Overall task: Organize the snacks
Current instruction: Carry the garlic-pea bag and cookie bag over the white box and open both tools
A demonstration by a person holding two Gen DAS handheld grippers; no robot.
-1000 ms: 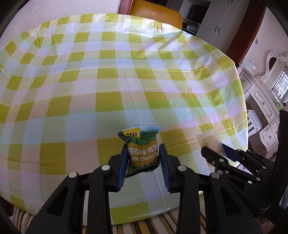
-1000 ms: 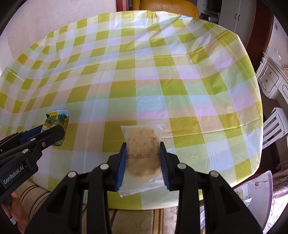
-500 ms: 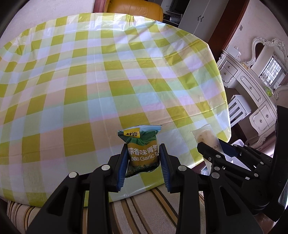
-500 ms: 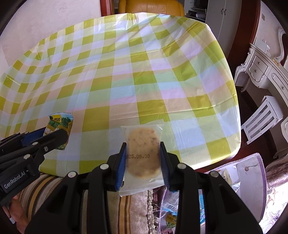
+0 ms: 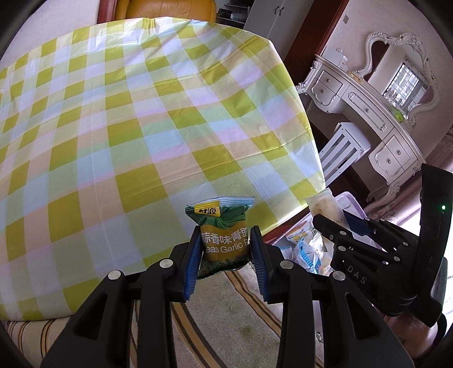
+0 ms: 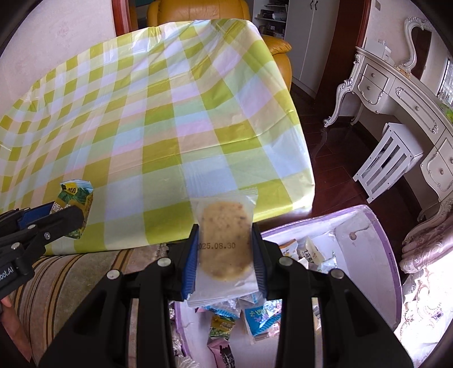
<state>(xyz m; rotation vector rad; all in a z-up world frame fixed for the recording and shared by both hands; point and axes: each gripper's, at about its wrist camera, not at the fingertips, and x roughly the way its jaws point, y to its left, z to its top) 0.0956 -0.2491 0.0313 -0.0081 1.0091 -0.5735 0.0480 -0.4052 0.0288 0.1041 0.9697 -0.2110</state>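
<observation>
My left gripper (image 5: pixel 225 243) is shut on a green and yellow garlic pea packet (image 5: pixel 223 235), held upright beyond the table's near right corner. My right gripper (image 6: pixel 223 249) is shut on a clear-wrapped biscuit packet (image 6: pixel 225 243) stamped 2025.08.30, held above a lilac-rimmed white box (image 6: pixel 379 235) that holds several snack packets (image 6: pixel 260 317). The pea packet (image 6: pixel 75 202) and left gripper also show at the left of the right wrist view. The biscuit packet (image 5: pixel 324 206) and right gripper show at the right of the left wrist view.
A table with a yellow-green checked cloth (image 5: pixel 127 127) fills the left and middle. A striped sofa cushion (image 6: pixel 65 280) lies below its edge. A white dresser (image 6: pixel 396 93) and small white stool (image 6: pixel 388 161) stand on the dark floor to the right. An orange armchair (image 6: pixel 198 11) stands behind the table.
Both grippers have swung right and back off the table with their packets still held. The snack box has come into view under the right gripper.
</observation>
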